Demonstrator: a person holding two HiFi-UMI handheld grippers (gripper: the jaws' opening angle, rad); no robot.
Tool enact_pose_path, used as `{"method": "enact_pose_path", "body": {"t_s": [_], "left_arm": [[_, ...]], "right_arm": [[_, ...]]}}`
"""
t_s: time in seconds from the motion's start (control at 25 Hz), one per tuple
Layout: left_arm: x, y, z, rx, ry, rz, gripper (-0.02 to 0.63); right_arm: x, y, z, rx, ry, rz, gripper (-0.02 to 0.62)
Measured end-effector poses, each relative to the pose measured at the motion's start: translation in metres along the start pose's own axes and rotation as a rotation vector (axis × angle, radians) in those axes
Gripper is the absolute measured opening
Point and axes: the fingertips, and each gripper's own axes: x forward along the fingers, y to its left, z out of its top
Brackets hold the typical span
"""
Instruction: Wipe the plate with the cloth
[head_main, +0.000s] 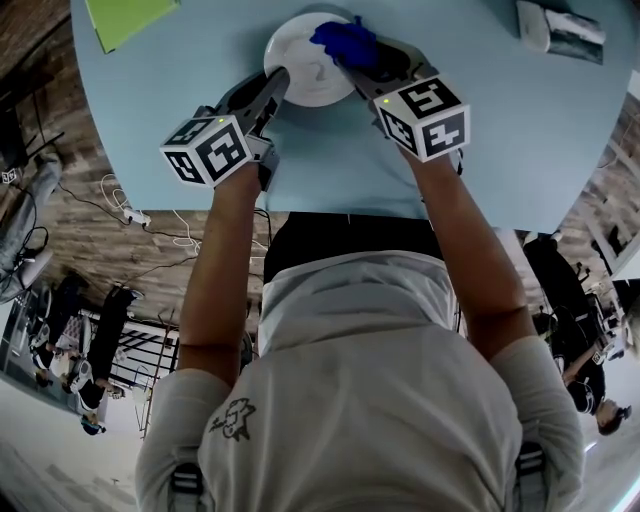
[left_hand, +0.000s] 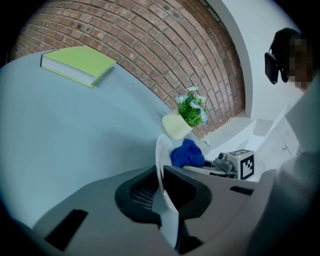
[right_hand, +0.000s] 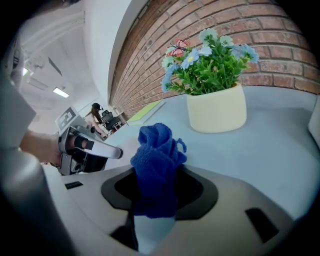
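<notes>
Left tongs are closed on the near-left rim of the white plate. In the left gripper view the rim runs edge-on between the two dark pads, with both pads on it. Right tongs are clamped on the blue cloth. In the right gripper view the cloth is bunched up and sticks out past the tips, pinched at its lower end. The plate sits on the pale blue surface, near its far edge in the head view and straight ahead of the person. I can't tell whether the plate is flat down or tipped up a little. The cloth wad is over the plate's far-right part. From the left gripper view the cloth is right at the plate's face, but contact isn't certain. A cream pot of flowers stands beyond the plate in front of a brick wall. A green book lies on the surface, well off to the left. Both marker cubes face the head camera.
</notes>
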Motion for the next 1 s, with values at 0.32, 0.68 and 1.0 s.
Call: {"method": "enact_pose_path", "body": {"t_s": [0.32,0.68,1.0], "left_arm": [[-0.016,-0.053,0.012,0.047,0.005,-0.090,0.018],[-0.110,-0.128,0.096,0.132,-0.206,-0.201,0.020],[-0.214,-0.204,0.154,0.219,-0.312,-0.296,0.019]], "right_arm": [[-0.032,-0.002,0.031,-0.013,-0.034,-0.073,0.156],[-0.083,0.136,0.125,-0.250,-0.139,0.018,0.156],[-0.169,0.173,0.175,-0.306,-0.165,-0.169,0.156]]}}
